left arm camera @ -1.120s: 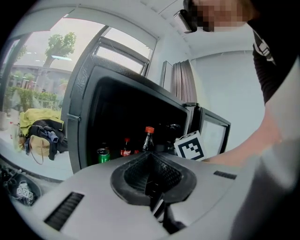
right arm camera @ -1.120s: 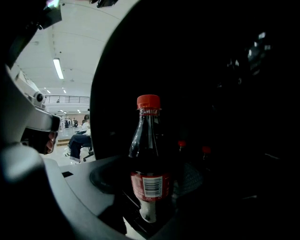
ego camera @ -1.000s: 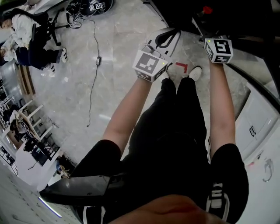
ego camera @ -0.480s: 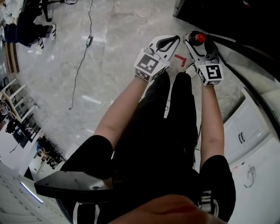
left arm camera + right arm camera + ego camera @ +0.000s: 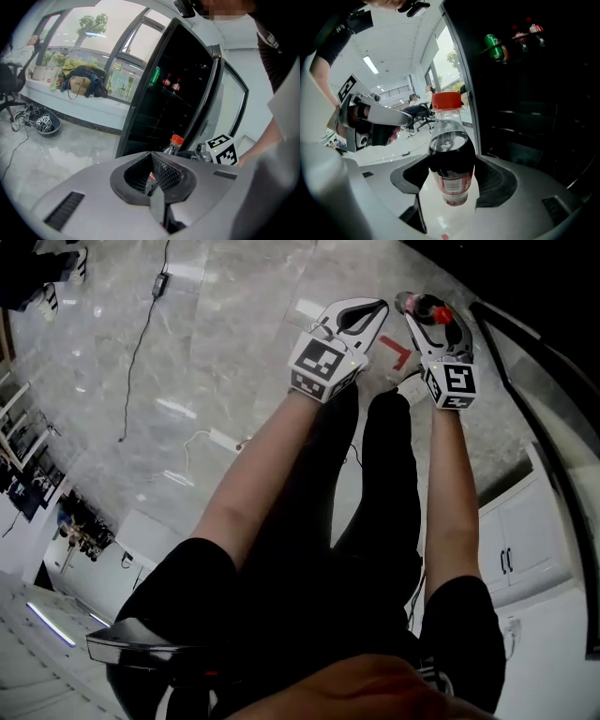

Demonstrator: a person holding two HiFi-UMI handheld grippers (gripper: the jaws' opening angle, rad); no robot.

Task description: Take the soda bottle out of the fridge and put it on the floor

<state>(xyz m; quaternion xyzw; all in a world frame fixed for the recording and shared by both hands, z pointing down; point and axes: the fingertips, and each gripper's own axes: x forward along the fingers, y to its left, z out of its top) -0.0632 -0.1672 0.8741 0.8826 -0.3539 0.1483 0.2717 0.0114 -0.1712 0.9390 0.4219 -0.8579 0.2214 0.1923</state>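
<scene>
Right hand-held gripper is clamped on the soda bottle, and we see it plainly in the right gripper view: both jaws press the lower body of the bottle, at the label, with dark soda filling it up to the shoulder. The red cap stands clear beyond the jaw tips. The bottle is outside the fridge, whose dark interior rises just to the right of this hand-held gripper. High up in there, well beyond the jaws, sit a green can and two small bottles.

From the head view we have the bottle over the pale marble floor, near a red tape mark that lies between the two hand-held grippers. Whether its base touches the floor, we cannot tell.

Over to the left hand-held gripper: its jaws are together with nothing between them. It sits just to the left of the right one, apart from the bottle. In the left gripper view the cap shows just past the jaw tips, with the right one's marker cube to the right of it
</scene>
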